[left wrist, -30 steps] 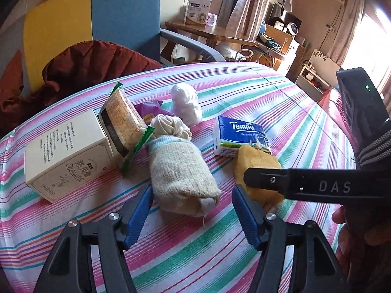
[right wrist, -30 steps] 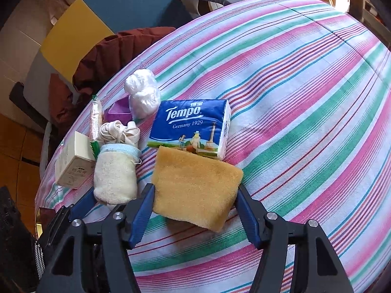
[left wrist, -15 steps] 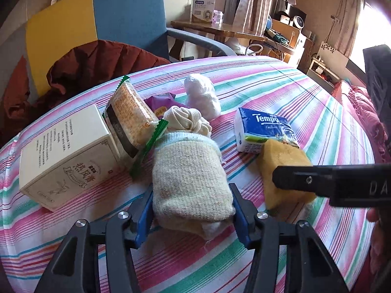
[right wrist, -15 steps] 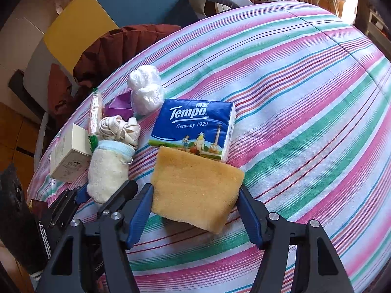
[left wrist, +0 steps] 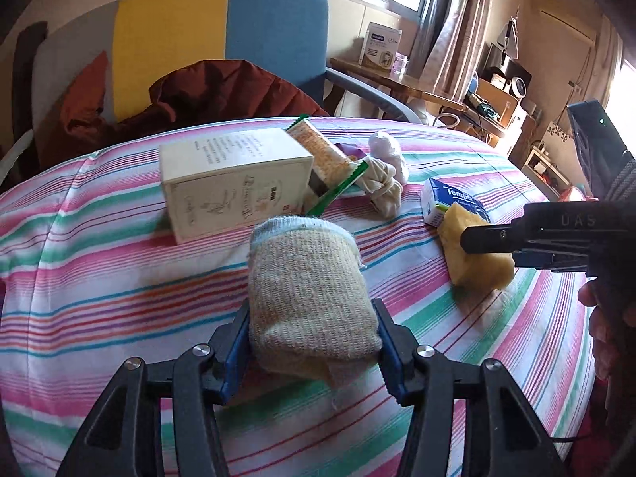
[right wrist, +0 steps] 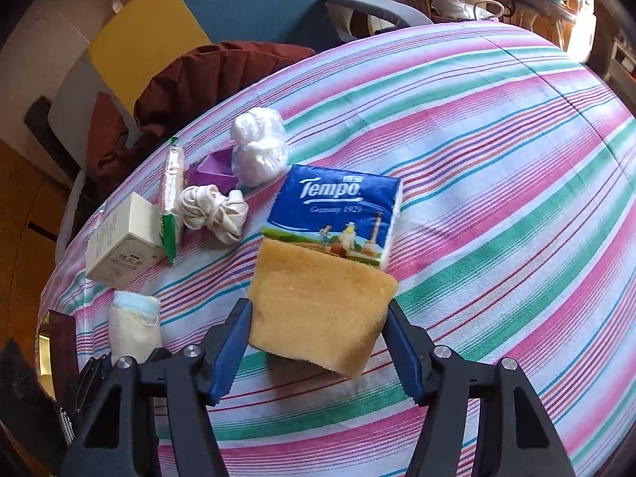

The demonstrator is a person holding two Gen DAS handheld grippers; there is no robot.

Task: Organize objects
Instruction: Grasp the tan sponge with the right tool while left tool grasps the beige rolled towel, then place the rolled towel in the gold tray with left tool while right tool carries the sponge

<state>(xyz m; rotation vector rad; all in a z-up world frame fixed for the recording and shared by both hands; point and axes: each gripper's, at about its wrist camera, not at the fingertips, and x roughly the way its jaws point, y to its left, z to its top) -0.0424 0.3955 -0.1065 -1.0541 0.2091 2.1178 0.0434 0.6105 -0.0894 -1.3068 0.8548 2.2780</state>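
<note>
My left gripper [left wrist: 312,342] is shut on a beige knitted sock roll [left wrist: 310,294] with a light blue cuff and holds it just above the striped cloth. The roll also shows in the right wrist view [right wrist: 133,330]. My right gripper [right wrist: 318,342] is shut on a yellow sponge [right wrist: 318,310], lifted off the cloth in front of the blue Tempo tissue pack [right wrist: 338,210]. The sponge [left wrist: 477,254] and the right gripper's arm show at the right of the left wrist view.
On the striped tablecloth [right wrist: 497,159] stand a cream box [left wrist: 234,183], a cracker packet [left wrist: 326,159], a knotted white cord [right wrist: 214,210], a purple item [right wrist: 210,171] and a white plastic bag ball [right wrist: 258,151]. A blue and yellow chair [left wrist: 222,39] with a brown jacket stands behind.
Both grippers have closed on their objects. The left one has pulled the sock roll back from the box and cord; the right one has lifted the sponge slightly.
</note>
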